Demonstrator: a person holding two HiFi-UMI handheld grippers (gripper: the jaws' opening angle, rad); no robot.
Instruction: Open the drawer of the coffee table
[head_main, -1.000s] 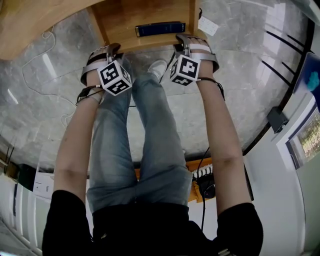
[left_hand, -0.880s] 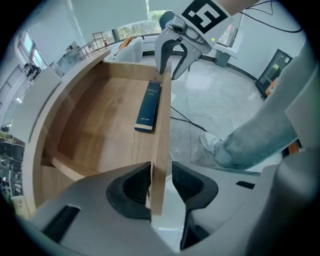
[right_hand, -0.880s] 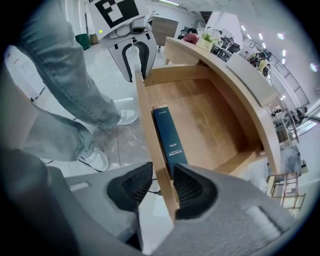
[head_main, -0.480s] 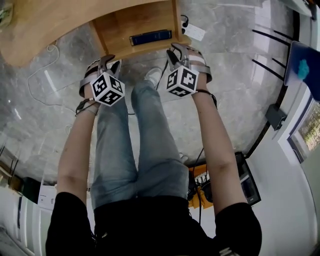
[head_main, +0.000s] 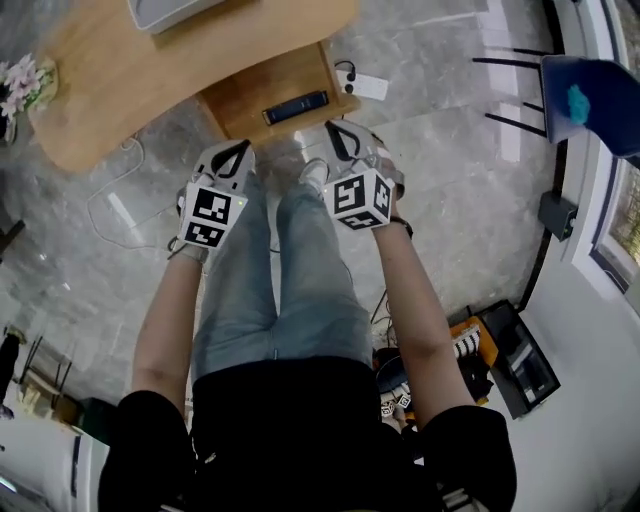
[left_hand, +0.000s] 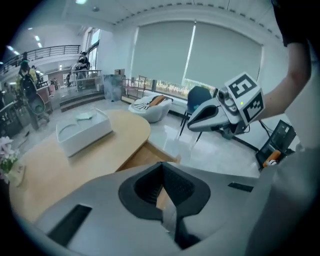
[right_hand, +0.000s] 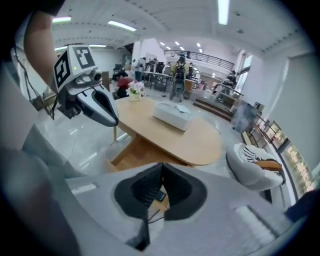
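The wooden coffee table (head_main: 120, 90) lies at the upper left of the head view. Its drawer (head_main: 255, 95) stands pulled out, with a dark flat object (head_main: 295, 107) inside. Both grippers hang above the floor in front of the drawer, apart from it. My left gripper (head_main: 243, 150) and right gripper (head_main: 331, 128) have just been closing; both are shut with nothing between the jaws. The left gripper view looks past its shut jaws (left_hand: 161, 170) at the table (left_hand: 60, 165) and the right gripper (left_hand: 210, 112). The right gripper view shows the drawer (right_hand: 132, 157) beyond its shut jaws (right_hand: 161, 172).
A white box (head_main: 165, 10) and flowers (head_main: 18, 80) sit on the table. A cable (head_main: 115, 205) and a white adapter (head_main: 365, 86) lie on the grey stone floor. A blue chair (head_main: 590, 90) stands at the right, an orange power strip (head_main: 465, 340) behind the person's jeans-clad legs (head_main: 300, 270).
Both grippers have come away from the drawer's front edge and risen, and their jaws have closed. The table and drawer now look smaller and farther below.
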